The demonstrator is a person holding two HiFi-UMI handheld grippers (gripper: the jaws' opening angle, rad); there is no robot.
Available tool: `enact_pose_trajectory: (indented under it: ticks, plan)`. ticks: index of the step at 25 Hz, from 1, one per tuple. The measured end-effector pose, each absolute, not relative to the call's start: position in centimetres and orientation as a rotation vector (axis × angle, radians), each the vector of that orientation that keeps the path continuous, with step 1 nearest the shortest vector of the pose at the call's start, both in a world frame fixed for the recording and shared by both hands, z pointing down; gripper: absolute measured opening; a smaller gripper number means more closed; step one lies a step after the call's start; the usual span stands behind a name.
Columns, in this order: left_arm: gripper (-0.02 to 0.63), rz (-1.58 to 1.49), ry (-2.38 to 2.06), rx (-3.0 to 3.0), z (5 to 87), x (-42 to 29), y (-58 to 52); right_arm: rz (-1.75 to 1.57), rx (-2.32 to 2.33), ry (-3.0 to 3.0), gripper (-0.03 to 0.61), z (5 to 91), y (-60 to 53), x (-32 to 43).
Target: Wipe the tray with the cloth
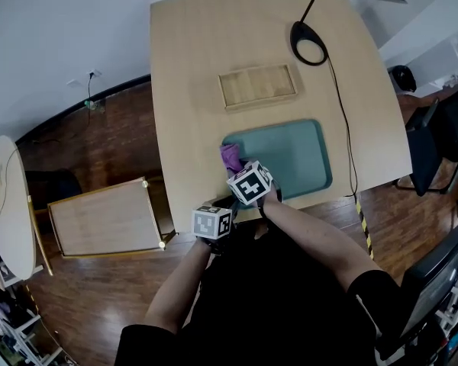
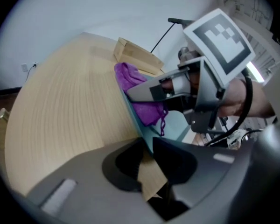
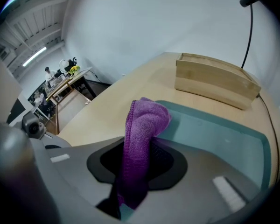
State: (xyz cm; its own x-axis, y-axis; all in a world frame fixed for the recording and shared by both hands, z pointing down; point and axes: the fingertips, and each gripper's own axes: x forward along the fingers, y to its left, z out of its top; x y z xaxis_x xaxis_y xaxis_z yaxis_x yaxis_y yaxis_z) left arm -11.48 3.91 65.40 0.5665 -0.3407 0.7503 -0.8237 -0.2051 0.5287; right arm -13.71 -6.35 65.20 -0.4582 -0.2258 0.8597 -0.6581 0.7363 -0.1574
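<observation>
**Wiping the tray (image 1: 305, 155) from its near left corner**

Your right gripper (image 3: 137, 168) is clenched on the purple cloth (image 3: 142, 125), right at the tray's near left corner. Your left gripper (image 2: 147, 158) pinches the tray's near rim. Hold the tray tight, push the cloth down flat, and sweep right in 1 slow pass.

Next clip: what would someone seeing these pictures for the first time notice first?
The purple cloth stands out, pinched in the right gripper at the left end of the teal tray. The left gripper appears to clamp that tray's near edge. Behind the tray, a shallow wooden box sits on the light wooden table.
</observation>
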Motion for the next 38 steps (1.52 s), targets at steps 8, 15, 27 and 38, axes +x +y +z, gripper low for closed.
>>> enact_pose_trajectory:
  ticks: [8,15,27,38]
  plan:
    - [0.087,0.585,-1.003,1.762,65.8,-11.9,3.8,0.576,0.69,-2.03,0.109,64.8,-7.1,-10.6]
    - [0.08,0.564,-1.127,1.676,66.1,-12.3,3.9,0.604,0.873,-1.99,0.109,64.1,-10.1,1.5]
    - [0.075,0.62,-1.26,1.634,66.1,-12.5,3.4,0.639,1.016,-1.847,0.107,67.1,-11.6,14.0]
    - [0.078,0.561,-1.148,1.686,65.9,-12.1,3.5,0.66,0.917,-1.917,0.109,67.0,-8.0,3.7]
